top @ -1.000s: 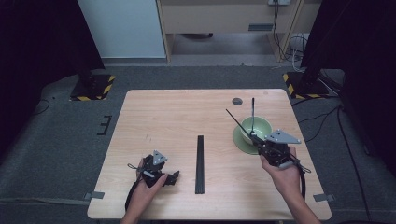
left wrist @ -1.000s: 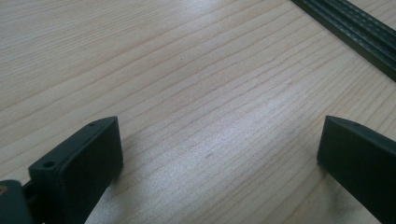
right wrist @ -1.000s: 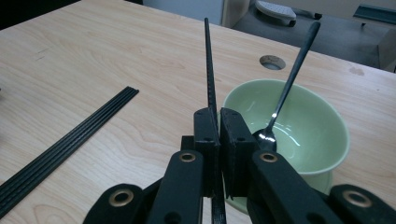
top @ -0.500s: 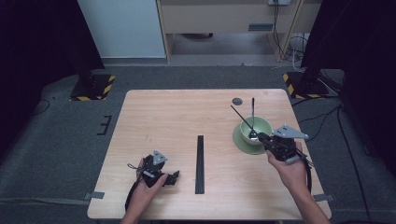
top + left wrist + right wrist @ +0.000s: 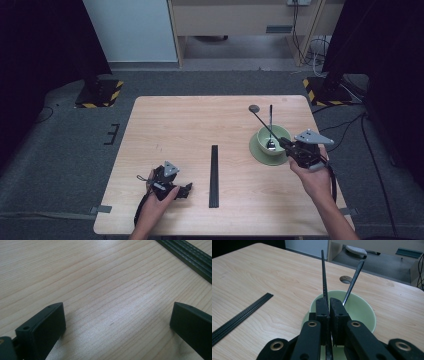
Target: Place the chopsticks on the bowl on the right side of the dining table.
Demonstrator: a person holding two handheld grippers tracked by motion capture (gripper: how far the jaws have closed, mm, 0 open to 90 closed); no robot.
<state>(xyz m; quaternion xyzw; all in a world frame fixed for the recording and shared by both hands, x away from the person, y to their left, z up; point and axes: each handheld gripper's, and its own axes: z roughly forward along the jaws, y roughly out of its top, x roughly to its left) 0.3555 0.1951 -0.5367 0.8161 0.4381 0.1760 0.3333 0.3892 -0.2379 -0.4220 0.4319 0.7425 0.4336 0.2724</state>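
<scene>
**Over the bowl, one chopstick pinched**

Above the pale green ceramic bowl (image 5: pixel 273 138), the right gripper (image 5: pixel 329 305) is clamped tight on a thin black chopstick (image 5: pixel 323 272), angled upward, probably for placing beside the metal spoon (image 5: pixel 353 282). The left gripper (image 5: pixel 117 322) rests wide open, empty, on the wooden table (image 5: pixel 190 125).

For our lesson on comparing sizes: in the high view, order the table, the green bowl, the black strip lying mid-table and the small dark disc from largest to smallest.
1. Table
2. Black strip, longest, though narrow
3. Green bowl
4. Dark disc
</scene>
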